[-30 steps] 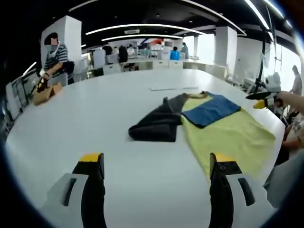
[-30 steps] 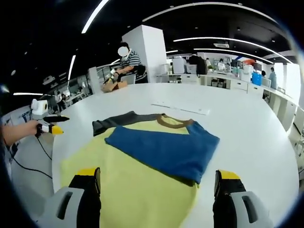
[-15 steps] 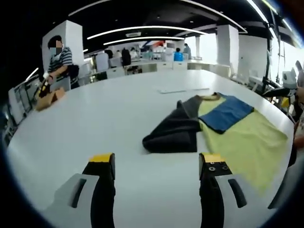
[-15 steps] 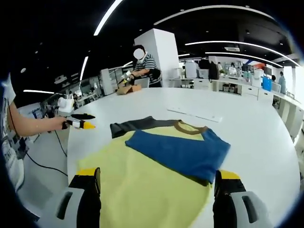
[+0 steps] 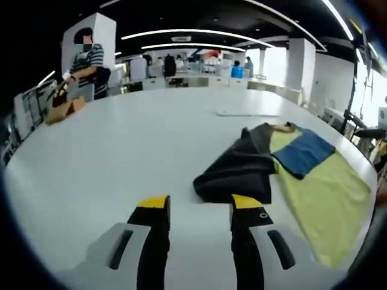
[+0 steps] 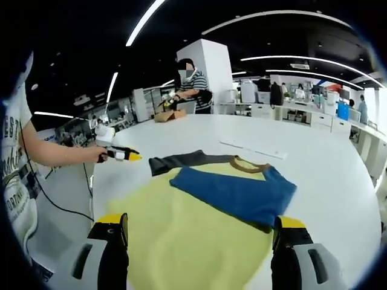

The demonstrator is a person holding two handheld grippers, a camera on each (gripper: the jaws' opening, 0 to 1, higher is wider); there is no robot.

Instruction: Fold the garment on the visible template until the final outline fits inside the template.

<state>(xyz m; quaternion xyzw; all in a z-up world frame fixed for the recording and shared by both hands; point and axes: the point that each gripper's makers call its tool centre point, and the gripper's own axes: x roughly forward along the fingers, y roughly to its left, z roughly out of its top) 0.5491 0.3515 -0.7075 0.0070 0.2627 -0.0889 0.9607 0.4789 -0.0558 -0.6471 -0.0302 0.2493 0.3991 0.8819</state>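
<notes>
Two views, one garment. Soft knit T-shirt with yellow body, blue right-hand sleeve and dark grey sleeve (image 6: 205, 211) lies spread on the white oval worktop (image 5: 121, 145); no separate template outline can be made out under it. In the right gripper view the blue sleeve (image 6: 239, 193) is folded in across the chest, brown collar (image 6: 245, 164) just beyond it, hem nearest the camera. In the left gripper view the dark grey sleeve (image 5: 239, 172) is bunched in a rumpled heap just beside the yellow body (image 5: 320, 199).

Left tongs (image 5: 196, 208): jaws fairly close together with a gap between them, nothing held, above bare worktop just short of the grey heap. Right tongs (image 6: 199, 226): jaws wide apart, empty, over the hem end of the yellow body.

Handling, as a judgement: light, limp, no stiffness; it will drape and sag when lifted and slide easily on the smooth worktop, dragging the rest along if pulled fast. Not fragile. The grey heap looks like the next part to deal with; best pinched at the cuff or outer edge through a single layer, so it can be laid flat across the chest. For later folds, hem corners and shoulder seams look like good grip points.

Other people stand at far desks, one with a brown cardboard box (image 5: 63, 110).
</notes>
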